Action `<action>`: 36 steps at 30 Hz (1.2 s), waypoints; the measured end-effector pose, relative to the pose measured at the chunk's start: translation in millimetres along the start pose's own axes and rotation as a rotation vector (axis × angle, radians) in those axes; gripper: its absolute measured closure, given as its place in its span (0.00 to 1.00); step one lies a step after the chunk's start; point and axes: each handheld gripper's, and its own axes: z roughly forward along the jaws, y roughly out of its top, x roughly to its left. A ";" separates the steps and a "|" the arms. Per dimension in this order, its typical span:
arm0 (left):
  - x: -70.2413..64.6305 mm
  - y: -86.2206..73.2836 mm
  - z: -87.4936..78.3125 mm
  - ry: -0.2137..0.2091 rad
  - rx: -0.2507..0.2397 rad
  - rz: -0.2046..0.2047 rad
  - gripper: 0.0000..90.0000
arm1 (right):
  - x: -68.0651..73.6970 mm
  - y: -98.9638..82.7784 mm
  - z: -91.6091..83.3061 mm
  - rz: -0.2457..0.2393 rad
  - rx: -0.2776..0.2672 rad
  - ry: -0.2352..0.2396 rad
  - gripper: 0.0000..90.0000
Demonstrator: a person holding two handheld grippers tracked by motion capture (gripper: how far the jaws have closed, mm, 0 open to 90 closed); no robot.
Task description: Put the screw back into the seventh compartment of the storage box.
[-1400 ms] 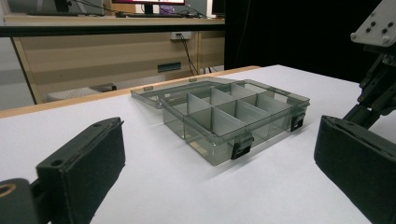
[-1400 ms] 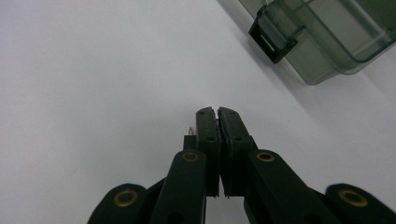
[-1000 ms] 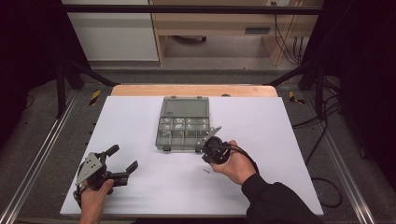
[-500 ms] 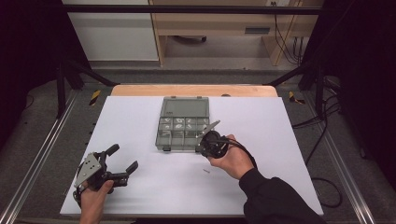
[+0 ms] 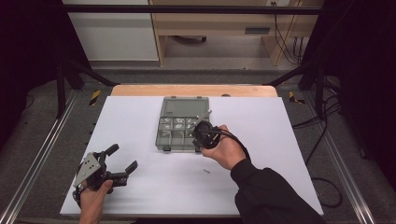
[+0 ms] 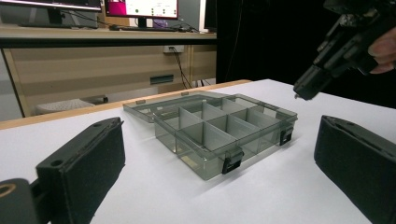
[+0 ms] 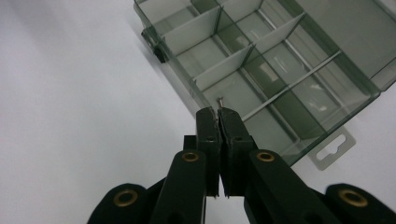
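Overhead, right tongs point(image 7: 218, 111) pinched on a tiny metal screw point(image 7: 221, 100) above smoky plastic compartment box point(image 7: 280, 60); left tongs point(image 6: 219, 154) agape, empty.

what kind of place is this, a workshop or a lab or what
Probably a lab set up for recording: a white table inside a dark metal frame, monitors on a desk behind, cables on the floor, and a clear parts box being worked on.

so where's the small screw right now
It's pinched at the tips of the right gripper, the small screw hanging over the near right edge of the clear organizer box mid-table.
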 end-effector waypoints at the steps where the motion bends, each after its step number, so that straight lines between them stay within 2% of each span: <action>1: -0.2 -0.2 0.2 0.000 0.002 0.002 0.02 | -0.9 2.3 -1.6 0.002 -0.007 0.004 0.98; 6: 0.5 -0.5 0.1 0.003 0.002 -0.002 0.02 | -8.1 11.0 -7.2 0.019 -0.039 -0.004 0.98; 16: 0.7 -0.8 0.2 0.007 0.006 -0.003 0.02 | -17.3 15.9 -9.0 0.031 -0.045 -0.014 0.98; 19: 0.6 -0.6 0.1 0.007 0.005 -0.003 0.02 | -20.2 16.0 -6.7 0.050 -0.053 0.004 0.98; 24: 0.8 -0.7 -0.1 0.007 0.004 -0.005 0.02 | -18.4 19.2 0.3 0.051 -0.046 0.002 0.98; 28: 1.0 -0.8 -0.1 0.007 0.004 -0.006 0.02 | -16.7 20.3 5.9 0.024 -0.021 -0.010 0.98; 36: 0.9 -0.8 0.2 0.006 0.005 -0.005 0.02 | -18.8 21.4 16.3 0.029 0.007 -0.012 0.98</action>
